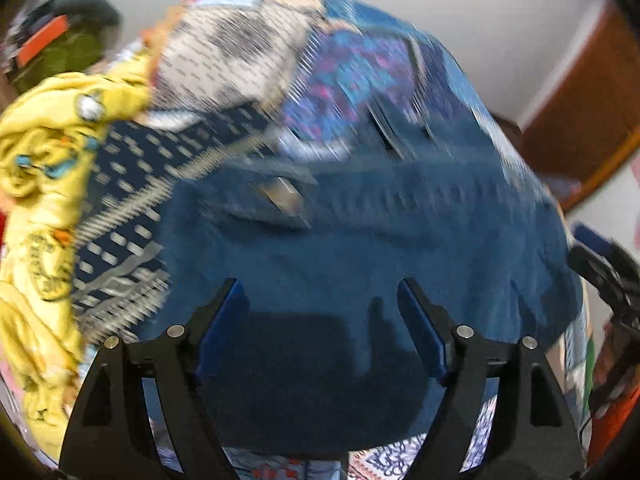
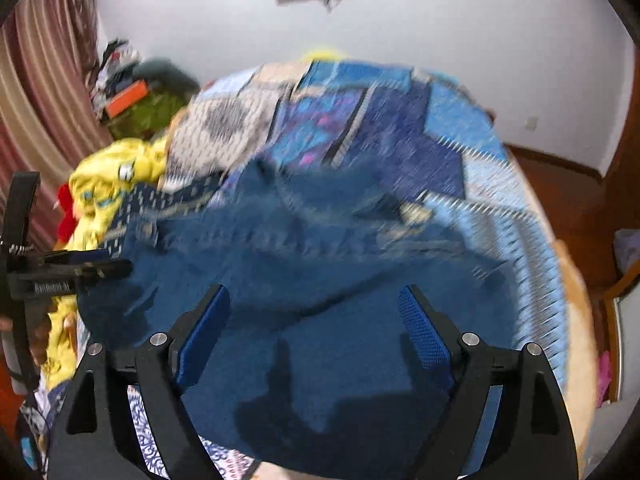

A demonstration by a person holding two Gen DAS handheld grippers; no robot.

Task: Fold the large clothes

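Between folds: left gripper (image 1: 320, 316) and right gripper (image 2: 316, 320) both agape, empty, above blue denim garment (image 1: 340, 248). Next, probably: pinching hem corners toward 6 o'clock, lifting toward 12.

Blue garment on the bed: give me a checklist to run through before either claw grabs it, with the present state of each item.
1. Left claw open: ok, fingers apart over the cloth.
2. Right claw open: ok, nothing between its fingers.
3. Blue garment lying spread on the patterned bedspread: ok, though wrinkled.
4. Yellow garment off the blue one: ok, heaped beside its left edge.
5. Near hem reachable: cannot tell, both claws hide it.
6. Exact position of collar and sleeves: cannot tell, both views are motion-blurred.
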